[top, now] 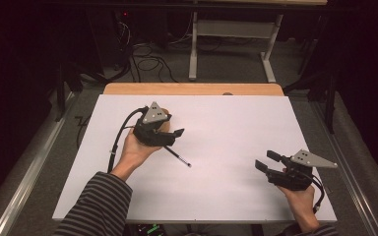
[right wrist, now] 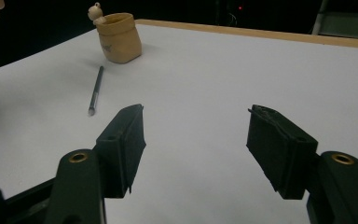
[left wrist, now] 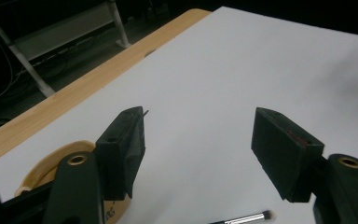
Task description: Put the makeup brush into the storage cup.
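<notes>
The makeup brush (top: 178, 158) lies flat on the white desk (top: 226, 128), just below the left claw (top: 173, 136) — jaws spread, nothing between them. A tan pot (right wrist: 118, 38) stands beside it. The right claw (top: 265, 161) — also released — hovers well apart.

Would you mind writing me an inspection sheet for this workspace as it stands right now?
Surface: white sheet laid over a wooden table; wood shows along the far edge.
Job's things: black pen lying flat on the sheet; tan sack-shaped pot upright beyond it, apart from it.
Clutter: nothing seen.
Grippers: left gripper open above the sheet near the pen, nothing between the jaws; right gripper open near the sheet's right edge, nothing between the jaws.
Cables: black gripper cable looping beside the left hand; loose cables on the floor beyond the table.
Surroundings: dark room; grey table frame behind.
</notes>
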`<state>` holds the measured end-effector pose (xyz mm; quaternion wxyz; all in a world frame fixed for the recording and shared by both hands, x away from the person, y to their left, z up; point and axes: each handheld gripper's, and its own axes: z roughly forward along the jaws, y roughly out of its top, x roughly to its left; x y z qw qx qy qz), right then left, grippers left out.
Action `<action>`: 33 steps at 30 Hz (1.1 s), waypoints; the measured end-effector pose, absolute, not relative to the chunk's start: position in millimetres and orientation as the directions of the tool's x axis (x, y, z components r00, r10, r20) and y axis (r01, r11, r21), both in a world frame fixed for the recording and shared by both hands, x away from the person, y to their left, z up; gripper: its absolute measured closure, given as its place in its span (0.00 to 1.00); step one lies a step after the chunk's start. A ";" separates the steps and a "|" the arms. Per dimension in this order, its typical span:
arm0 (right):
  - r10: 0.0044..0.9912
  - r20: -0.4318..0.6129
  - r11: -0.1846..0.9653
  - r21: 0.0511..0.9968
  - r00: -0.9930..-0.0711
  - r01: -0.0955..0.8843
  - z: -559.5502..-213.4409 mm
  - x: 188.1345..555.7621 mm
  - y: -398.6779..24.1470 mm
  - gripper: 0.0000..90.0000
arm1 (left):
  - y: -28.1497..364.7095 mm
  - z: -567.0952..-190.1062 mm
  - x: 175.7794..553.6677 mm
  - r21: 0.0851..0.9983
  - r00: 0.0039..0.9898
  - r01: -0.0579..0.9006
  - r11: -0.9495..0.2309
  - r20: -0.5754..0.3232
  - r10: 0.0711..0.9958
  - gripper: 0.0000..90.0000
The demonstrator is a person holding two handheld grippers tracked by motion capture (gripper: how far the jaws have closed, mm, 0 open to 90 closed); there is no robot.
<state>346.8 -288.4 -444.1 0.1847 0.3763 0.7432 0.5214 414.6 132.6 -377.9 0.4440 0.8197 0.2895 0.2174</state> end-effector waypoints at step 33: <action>0.753 0.123 0.172 0.912 -0.647 0.374 -444.5 347.4 -288.4 0.42 | 119.6 -385.8 432.5 0.665 0.815 0.355 -0.658 0.124 0.565 0.33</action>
